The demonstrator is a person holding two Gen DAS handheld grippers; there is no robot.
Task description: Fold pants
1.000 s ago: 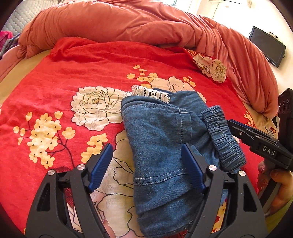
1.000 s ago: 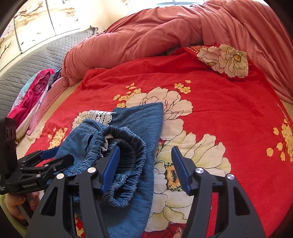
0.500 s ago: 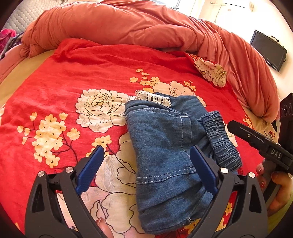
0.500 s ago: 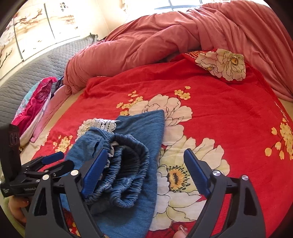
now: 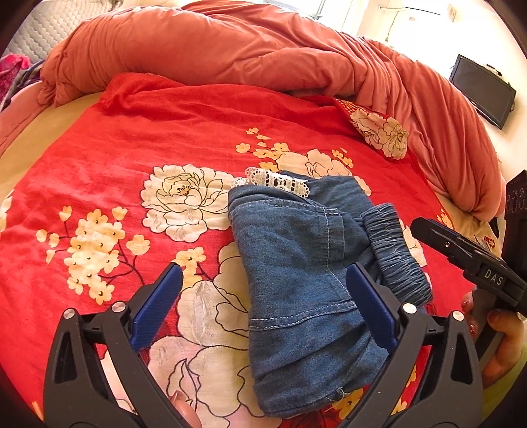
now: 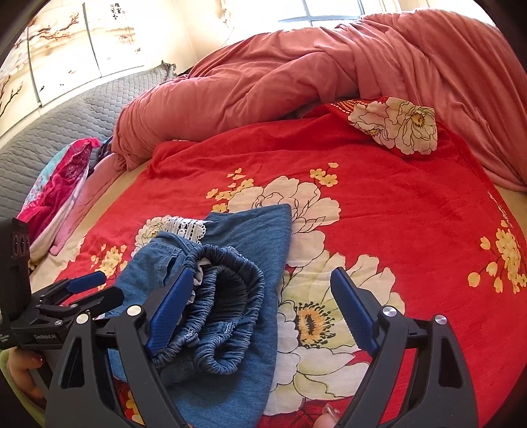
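Both grippers, left point(image 5: 263, 296) and right point(image 6: 260, 296), were spread, jaws just opened, pinching nothing. Risk: the pants point(image 5: 296, 263) waistband point(image 6: 227, 289) sat bunched on top and could spring the fold open.

open red bedspread point(image 5: 82, 171) left, heaped duvet point(image 5: 230, 49) behind

Both views are bright with daylight. In the right wrist view a window point(image 6: 332, 13) at the top centre is blown out to white, and the wall beside it washes pale. In the left wrist view the upper right corner glares the same way around a dark screen point(image 5: 482, 90). The red bedspread point(image 5: 98, 158) is vividly saturated and sharp in mid-frame. Shadows are soft, lying in the folds of the rolled duvet point(image 6: 263, 75). Fisheye distortion bows the bed's edges, and black vignetting fills the corners.
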